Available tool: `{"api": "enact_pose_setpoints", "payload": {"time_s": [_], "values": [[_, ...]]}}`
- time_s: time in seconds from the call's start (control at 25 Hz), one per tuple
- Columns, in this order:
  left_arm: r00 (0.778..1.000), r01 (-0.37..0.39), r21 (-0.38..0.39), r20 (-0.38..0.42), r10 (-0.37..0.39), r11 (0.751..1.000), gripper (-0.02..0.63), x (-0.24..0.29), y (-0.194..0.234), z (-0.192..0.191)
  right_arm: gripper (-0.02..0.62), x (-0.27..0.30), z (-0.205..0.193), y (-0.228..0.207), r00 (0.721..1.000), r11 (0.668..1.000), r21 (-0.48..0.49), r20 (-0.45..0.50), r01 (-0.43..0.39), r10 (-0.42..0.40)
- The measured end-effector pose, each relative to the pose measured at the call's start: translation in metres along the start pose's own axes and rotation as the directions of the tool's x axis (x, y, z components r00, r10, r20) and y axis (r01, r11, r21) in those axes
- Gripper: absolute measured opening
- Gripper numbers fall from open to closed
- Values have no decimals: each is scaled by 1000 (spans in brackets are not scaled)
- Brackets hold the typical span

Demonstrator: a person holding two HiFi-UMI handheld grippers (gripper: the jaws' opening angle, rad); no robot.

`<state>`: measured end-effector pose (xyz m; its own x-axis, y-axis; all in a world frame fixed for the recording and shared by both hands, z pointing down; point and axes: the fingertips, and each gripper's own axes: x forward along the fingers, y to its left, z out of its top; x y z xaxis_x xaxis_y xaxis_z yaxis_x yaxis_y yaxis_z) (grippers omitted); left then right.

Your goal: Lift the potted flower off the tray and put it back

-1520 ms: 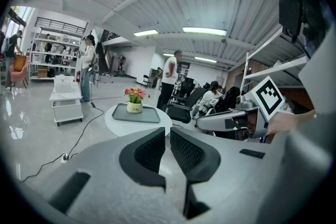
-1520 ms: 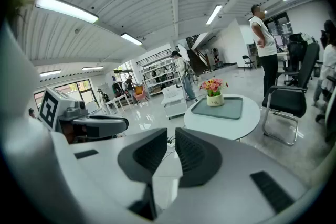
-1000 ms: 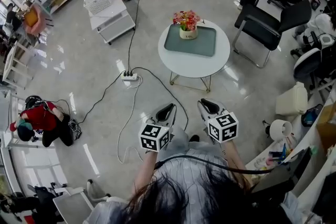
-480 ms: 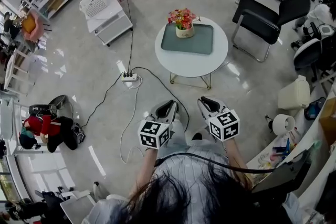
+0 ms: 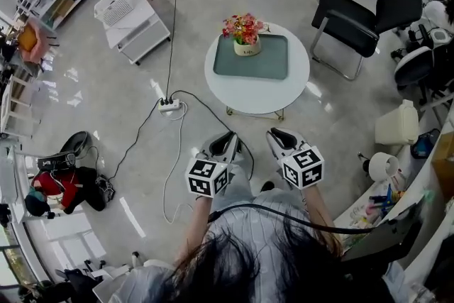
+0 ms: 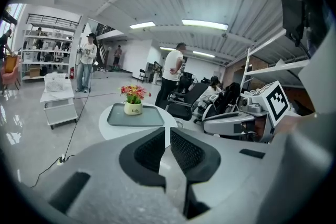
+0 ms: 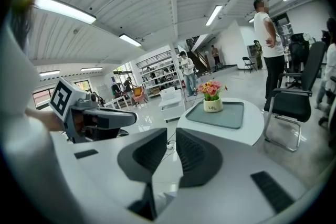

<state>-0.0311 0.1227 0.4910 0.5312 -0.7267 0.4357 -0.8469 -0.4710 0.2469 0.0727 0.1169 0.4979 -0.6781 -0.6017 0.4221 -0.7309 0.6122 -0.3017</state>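
Potted flower: we've got the potted flower (image 5: 245,46) standing upright on the tray (image 5: 273,62), tucked into its far left corner, with pink and orange blooms above a pale pot.
Tray: the grey-green tray lies flat in the middle of the round white table (image 5: 221,85) and reaches close to the table's far edge.
Left gripper: our left gripper (image 5: 225,145) is held low over the floor, well short of the table's near edge. Its jaws are together with only a hairline slit, and there's nothing between them.
Right gripper: the right gripper (image 5: 281,141) sits just beside the left one and points the same way. Its jaws are all but closed, with a thin gap showing, and it grips nothing.
Line of sight: both gripper views look straight across at the pot.
Around the table: a black chair (image 5: 362,21) stands off the table's right side, and a power strip (image 5: 169,106) lies on the floor to the table's left.
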Motion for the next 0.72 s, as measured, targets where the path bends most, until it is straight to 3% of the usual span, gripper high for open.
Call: {"api": "enact_pose_setpoints", "payload": {"time_s": [0.4, 0.72], "values": [[998, 63, 22, -24, -62, 998, 21, 42, 75, 51, 67, 71, 49, -26, 998, 997, 47, -1, 66, -66], [992, 120, 9, -44, -120, 993, 21, 67, 130, 70, 67, 123, 75, -37, 992, 990, 66, -23, 123, -122]]}}
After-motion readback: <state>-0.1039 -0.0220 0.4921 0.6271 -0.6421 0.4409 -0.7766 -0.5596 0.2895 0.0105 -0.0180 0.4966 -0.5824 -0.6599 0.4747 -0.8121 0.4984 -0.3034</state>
